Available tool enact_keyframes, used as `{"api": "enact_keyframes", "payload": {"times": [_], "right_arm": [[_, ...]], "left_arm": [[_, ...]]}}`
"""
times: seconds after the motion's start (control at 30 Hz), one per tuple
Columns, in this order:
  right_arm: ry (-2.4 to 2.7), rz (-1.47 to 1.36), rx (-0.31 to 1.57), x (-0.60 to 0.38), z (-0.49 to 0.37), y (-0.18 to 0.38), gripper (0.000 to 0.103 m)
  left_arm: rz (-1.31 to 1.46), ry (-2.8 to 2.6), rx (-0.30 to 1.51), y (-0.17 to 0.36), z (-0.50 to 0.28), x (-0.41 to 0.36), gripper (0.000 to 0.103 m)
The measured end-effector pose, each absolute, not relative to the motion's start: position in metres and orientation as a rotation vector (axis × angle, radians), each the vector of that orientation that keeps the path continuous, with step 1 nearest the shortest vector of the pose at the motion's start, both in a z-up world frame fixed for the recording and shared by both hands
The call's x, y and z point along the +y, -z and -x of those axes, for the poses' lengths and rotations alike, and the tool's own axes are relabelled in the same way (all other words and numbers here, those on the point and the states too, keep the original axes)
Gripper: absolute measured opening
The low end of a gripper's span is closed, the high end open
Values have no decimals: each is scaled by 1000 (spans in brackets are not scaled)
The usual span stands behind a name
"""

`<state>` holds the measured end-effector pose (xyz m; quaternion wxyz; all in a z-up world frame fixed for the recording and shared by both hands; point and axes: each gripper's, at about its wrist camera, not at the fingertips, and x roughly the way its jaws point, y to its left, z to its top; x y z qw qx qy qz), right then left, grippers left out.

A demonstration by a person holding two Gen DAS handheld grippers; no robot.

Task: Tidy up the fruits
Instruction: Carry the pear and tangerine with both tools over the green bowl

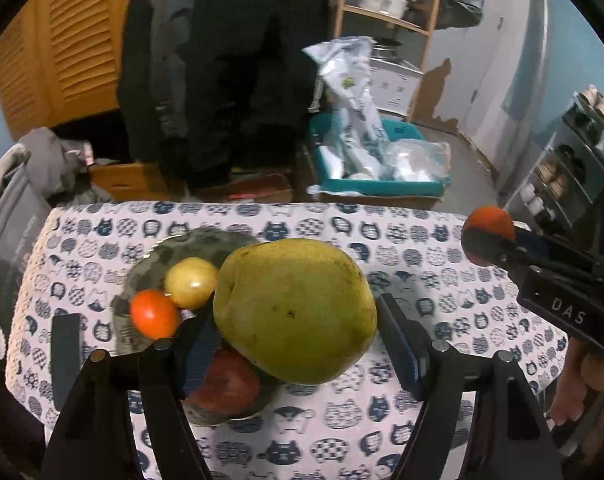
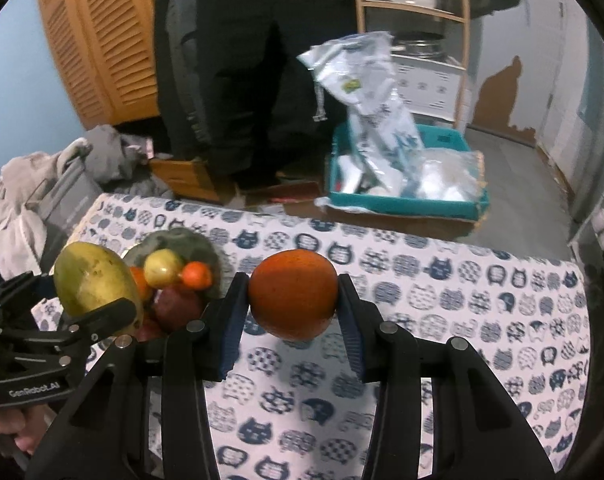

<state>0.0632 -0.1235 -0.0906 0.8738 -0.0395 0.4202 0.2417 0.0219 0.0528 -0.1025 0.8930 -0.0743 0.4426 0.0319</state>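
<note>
My left gripper (image 1: pixel 296 328) is shut on a large green-yellow mango (image 1: pixel 296 310) and holds it just above a grey-green plate (image 1: pixel 206 240). The plate holds a small orange tomato-like fruit (image 1: pixel 154 314), a yellow fruit (image 1: pixel 192 282) and a red apple (image 1: pixel 226 384). My right gripper (image 2: pixel 292 300) is shut on an orange (image 2: pixel 293 294) and holds it above the cat-print tablecloth (image 2: pixel 441 312), to the right of the plate (image 2: pixel 182 242). The left gripper with the mango (image 2: pixel 96 280) shows at the left of the right wrist view. The orange (image 1: pixel 489 222) shows at the right of the left wrist view.
A dark flat object (image 1: pixel 65 354) lies on the cloth left of the plate. Beyond the table's far edge stand a person in dark clothes (image 1: pixel 222 60), a teal bin with plastic bags (image 1: pixel 373 160), cardboard boxes and a wooden shelf (image 1: pixel 385 8). Grey clothes (image 1: pixel 26 168) pile at the left.
</note>
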Motion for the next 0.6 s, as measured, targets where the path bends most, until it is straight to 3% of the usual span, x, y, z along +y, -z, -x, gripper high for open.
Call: {"api": "enact_keyframes", "payload": {"times": [0.6], "right_arm": [[-630,131,957,-25,-71,121,43]], "left_arm": [[248,-163,1017,155,-22,144,77]]}}
